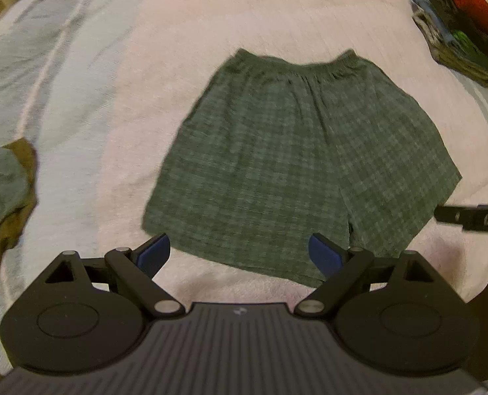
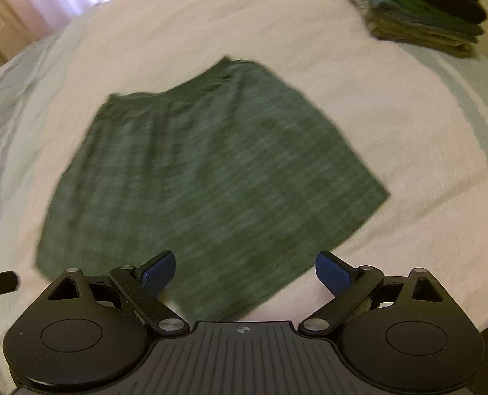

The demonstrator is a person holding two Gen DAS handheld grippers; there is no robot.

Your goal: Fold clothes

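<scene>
A pair of green plaid shorts (image 1: 286,161) lies spread flat on the pale pink bedcover (image 1: 211,16), waistband at the far side, leg hems toward me. My left gripper (image 1: 239,250) hovers open over the near hem of the left leg, nothing between its blue pads. The right wrist view shows the same shorts (image 2: 207,177), blurred and turned at an angle. My right gripper (image 2: 245,268) is open above the near hem, holding nothing. A black tip of the right gripper (image 1: 471,217) shows at the right edge of the left wrist view.
A stack of folded clothes (image 1: 461,26), red on top, sits at the far right of the bed (image 2: 421,6). A crumpled grey and olive garment (image 1: 3,197) lies at the left edge. A light blue sheet (image 1: 30,65) covers the far left.
</scene>
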